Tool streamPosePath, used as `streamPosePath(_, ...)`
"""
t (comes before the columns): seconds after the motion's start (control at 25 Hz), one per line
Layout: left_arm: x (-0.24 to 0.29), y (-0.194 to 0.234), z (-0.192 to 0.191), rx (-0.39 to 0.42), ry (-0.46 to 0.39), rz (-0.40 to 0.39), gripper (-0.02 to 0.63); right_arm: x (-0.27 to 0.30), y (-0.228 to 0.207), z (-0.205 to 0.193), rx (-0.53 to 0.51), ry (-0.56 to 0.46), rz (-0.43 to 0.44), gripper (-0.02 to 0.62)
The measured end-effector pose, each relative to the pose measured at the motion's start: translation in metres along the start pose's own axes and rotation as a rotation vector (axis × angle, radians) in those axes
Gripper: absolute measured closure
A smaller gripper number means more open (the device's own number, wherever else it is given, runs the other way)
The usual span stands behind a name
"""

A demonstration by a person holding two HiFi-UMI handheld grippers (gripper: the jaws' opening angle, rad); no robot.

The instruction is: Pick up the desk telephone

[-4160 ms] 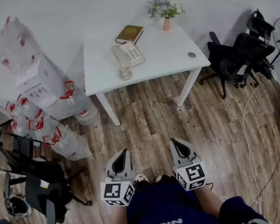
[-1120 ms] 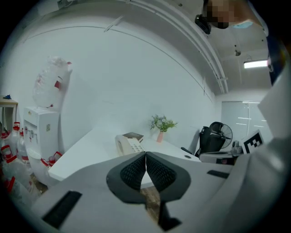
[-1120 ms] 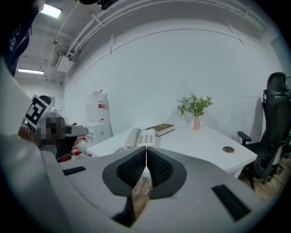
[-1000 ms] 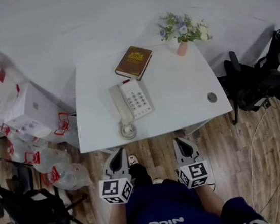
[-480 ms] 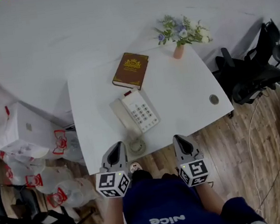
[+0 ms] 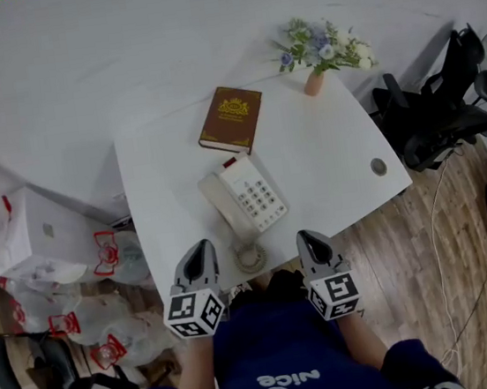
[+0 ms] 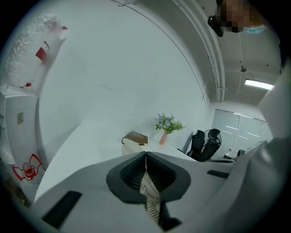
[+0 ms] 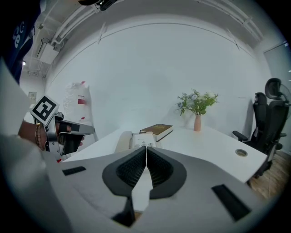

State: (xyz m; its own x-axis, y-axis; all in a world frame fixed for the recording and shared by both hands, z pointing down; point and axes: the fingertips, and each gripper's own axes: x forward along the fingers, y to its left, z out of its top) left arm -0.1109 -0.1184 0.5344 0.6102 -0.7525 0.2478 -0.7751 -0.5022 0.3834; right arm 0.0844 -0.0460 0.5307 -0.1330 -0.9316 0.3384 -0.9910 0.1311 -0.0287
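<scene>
The beige desk telephone (image 6: 246, 198) lies on the white table (image 6: 327, 156), handset along its left side and coiled cord (image 6: 250, 257) at the near end. My left gripper (image 6: 199, 250) hangs over the table's near edge, just left of the cord, jaws shut and empty. My right gripper (image 6: 307, 239) is at the near edge, right of the phone, also shut and empty. In the left gripper view the telephone (image 7: 132, 145) peeks above the shut gripper (image 7: 145, 154). In the right gripper view the telephone (image 8: 136, 138) sits straight ahead of the shut gripper (image 8: 145, 148).
A brown book (image 6: 231, 119) lies behind the phone and a vase of flowers (image 6: 322, 50) stands at the far right corner. A cable grommet (image 6: 378, 165) is near the right edge. Black office chairs (image 6: 438, 119) stand to the right; bagged water bottles and boxes (image 6: 46, 251) to the left.
The person has stepped up to the table. Both grippers, earlier over the wooden floor, now reach the table's near edge on either side of the phone's cord. Both stay shut.
</scene>
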Motion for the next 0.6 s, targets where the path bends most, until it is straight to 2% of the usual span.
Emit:
streamPosePath(0.24,0.011,0.000,-0.011,-0.024,0.041,0.023,0.589,0.012,-0.014,-0.007,0.016,0.034,0.010,0.572)
streamPosePath(0.4,0.019,-0.006,-0.010,-0.025,0.055,0.049,0.589,0.029,-0.022,-0.005,0.012,0.053,0.063,0.572)
streamPosePath(0.6,0.031,-0.011,-0.003,-0.036,0.048,0.076,0.589,0.055,-0.029,0.016,-0.028,0.043,0.136,0.572)
